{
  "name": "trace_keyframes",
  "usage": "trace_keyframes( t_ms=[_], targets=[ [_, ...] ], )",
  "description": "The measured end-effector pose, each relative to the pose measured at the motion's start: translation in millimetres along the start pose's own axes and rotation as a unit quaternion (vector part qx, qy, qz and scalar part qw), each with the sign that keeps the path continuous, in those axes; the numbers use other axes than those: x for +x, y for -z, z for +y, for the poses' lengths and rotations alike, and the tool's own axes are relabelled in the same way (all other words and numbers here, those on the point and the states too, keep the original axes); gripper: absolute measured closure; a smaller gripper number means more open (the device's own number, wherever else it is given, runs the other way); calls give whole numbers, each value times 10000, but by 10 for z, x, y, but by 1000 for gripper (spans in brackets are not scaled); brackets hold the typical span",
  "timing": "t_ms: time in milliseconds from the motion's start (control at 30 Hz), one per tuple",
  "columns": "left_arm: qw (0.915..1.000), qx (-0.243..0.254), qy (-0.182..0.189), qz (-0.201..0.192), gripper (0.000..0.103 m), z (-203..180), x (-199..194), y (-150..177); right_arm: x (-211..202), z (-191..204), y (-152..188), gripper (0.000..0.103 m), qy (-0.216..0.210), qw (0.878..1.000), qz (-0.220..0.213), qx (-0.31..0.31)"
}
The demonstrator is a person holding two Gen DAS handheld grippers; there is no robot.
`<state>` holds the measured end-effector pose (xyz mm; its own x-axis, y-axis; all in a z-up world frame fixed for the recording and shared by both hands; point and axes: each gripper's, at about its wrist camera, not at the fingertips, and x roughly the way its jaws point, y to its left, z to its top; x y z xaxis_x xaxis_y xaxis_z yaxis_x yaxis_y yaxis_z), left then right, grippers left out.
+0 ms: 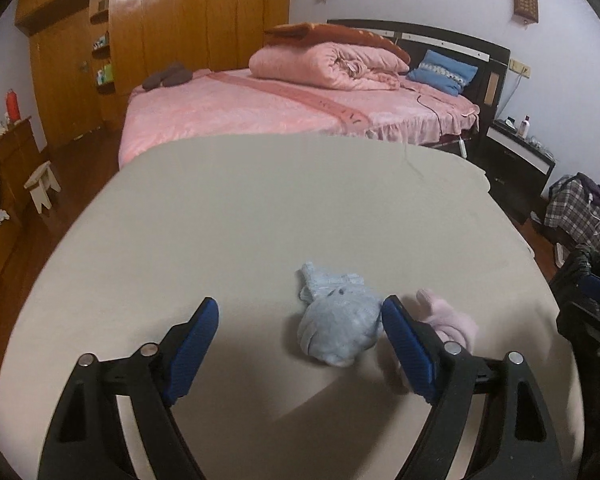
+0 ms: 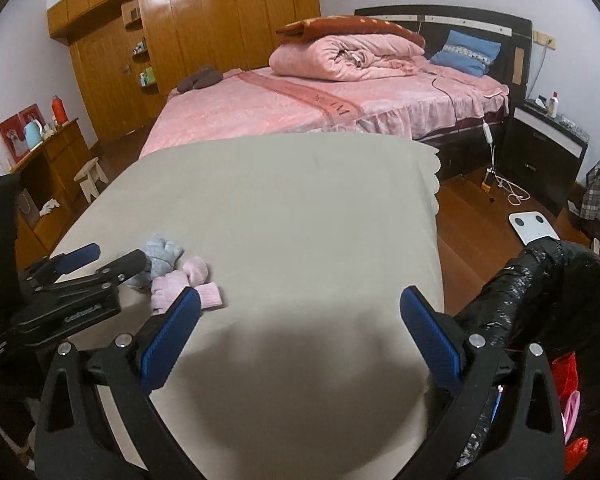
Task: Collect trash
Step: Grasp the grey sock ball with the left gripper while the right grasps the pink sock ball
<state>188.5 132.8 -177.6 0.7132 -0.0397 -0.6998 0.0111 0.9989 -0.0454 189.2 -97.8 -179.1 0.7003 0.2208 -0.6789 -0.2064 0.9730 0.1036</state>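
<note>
A crumpled light blue cloth point(image 1: 338, 318) lies on the beige table cover point(image 1: 260, 208), just inside the right finger of my open left gripper point(image 1: 300, 312). A crumpled pink cloth point(image 1: 448, 318) lies right of that finger. In the right wrist view the pink cloth point(image 2: 188, 284) and blue cloth point(image 2: 160, 258) lie at the left, with the left gripper point(image 2: 108, 262) over them. My right gripper point(image 2: 300, 304) is open and empty above bare table cover point(image 2: 300, 208). A black trash bag point(image 2: 548, 280) with red and pink items inside stands at the table's right edge.
A pink bed point(image 1: 284, 100) with a folded quilt stands behind the table. A wooden wardrobe point(image 1: 180, 20) lines the far wall. A small stool point(image 1: 42, 184) and cabinet stand left. A black nightstand point(image 2: 544, 152), white scale point(image 2: 534, 226) and cables lie on the floor right.
</note>
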Motion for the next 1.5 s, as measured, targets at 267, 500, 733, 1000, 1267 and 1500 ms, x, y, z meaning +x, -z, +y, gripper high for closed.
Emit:
trace_keyframes(
  t_ms=[267,500,733,1000,1267,1500],
  targets=[
    [9974,114,673,242,57,-121,126,2,77,29,36,6,9,10000,75,-5],
    [9967,100,797,133,66,-104,41,1,84,41,9,6,-24,10000,66,-37],
    [9994,-93,343,-46,66,194,-159,7,149,195,-22,6,-189,9997,84,-85],
    [9998,-216,17,25,66,480,-237,109,335,594,-34,6,-500,9980,243,-316],
    [9995,-300,-111,1,66,635,-300,152,558,783,-20,6,-563,9960,509,-462],
    [9993,-358,-113,-18,66,644,-314,165,660,861,60,42,-713,9927,800,-550]
  ],
)
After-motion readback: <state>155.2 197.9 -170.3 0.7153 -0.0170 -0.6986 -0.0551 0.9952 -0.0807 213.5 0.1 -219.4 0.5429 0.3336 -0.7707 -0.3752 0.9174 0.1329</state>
